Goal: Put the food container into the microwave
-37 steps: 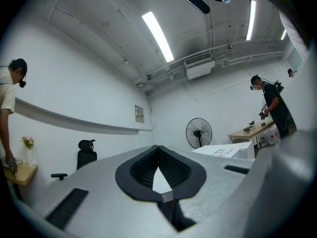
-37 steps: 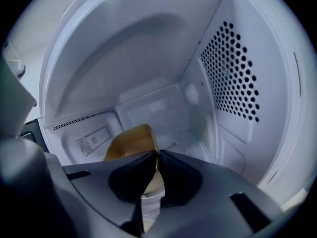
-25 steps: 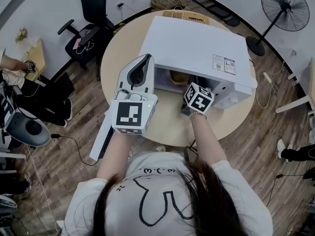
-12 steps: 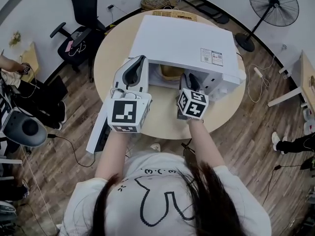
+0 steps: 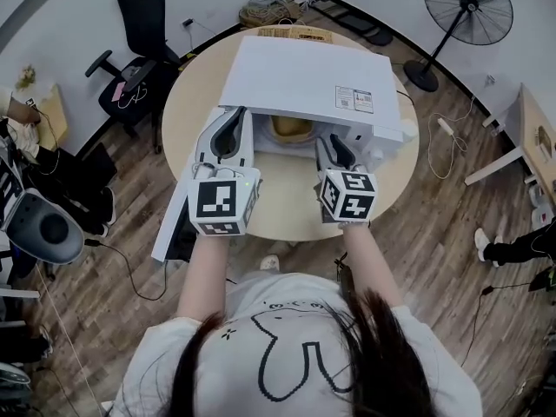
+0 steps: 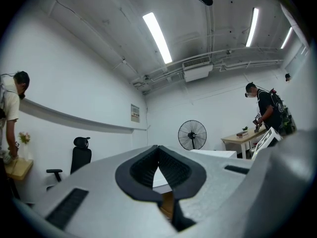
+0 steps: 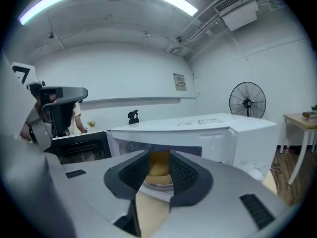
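A white microwave (image 5: pixel 304 76) stands on the round wooden table (image 5: pixel 287 211), its door (image 5: pixel 169 233) swung wide open to the left. The tan food container (image 5: pixel 289 129) sits inside the cavity on the turntable. In the right gripper view the food container (image 7: pixel 159 170) shows through the gap between the jaws, inside the microwave (image 7: pixel 218 128). My right gripper (image 5: pixel 328 143) (image 7: pixel 159 165) is open and empty, just in front of the cavity. My left gripper (image 5: pixel 233 120) (image 6: pixel 158 150) is shut on nothing, at the cavity's left edge beside the door hinge.
A standing fan (image 5: pixel 465 7) is at the far right on the floor, and a black office chair (image 5: pixel 139 16) at the far left. A cardboard box (image 5: pixel 300 33) lies behind the microwave. A wooden desk (image 5: pixel 539 137) is at the right edge. A person (image 6: pixel 267 110) works at a far desk.
My right gripper has drawn back out of the microwave opening toward me, leaving the container inside. The left gripper has stayed beside the door, shut.
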`<state>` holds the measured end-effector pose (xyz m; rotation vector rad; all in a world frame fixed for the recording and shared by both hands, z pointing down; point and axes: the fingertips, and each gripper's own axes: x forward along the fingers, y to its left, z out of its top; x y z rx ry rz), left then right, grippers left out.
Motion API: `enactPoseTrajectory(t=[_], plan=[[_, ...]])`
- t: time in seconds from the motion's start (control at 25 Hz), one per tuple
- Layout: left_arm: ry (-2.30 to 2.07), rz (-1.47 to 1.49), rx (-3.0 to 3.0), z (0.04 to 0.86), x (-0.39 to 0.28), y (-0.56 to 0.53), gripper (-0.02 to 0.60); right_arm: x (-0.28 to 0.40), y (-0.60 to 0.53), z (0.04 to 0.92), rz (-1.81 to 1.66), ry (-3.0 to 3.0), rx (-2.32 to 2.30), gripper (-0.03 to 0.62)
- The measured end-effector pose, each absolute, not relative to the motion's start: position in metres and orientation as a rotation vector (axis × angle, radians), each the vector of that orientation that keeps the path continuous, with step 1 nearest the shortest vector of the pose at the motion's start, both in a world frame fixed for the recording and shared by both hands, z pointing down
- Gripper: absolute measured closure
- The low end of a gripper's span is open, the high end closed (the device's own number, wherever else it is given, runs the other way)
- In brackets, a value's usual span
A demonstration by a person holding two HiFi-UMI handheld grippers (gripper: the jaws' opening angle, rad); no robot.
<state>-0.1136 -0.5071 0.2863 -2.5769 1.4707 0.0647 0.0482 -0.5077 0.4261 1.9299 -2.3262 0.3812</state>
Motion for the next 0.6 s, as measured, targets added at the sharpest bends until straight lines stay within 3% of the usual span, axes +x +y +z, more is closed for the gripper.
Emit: enactPoseTrajectory(t=[0.6], plan=[[1.413, 0.091, -2.596, 0.276, -0.115, -0.500, 0.572, 0.067, -0.469, 0.338, 0.138, -2.369, 1.909, 0.462]])
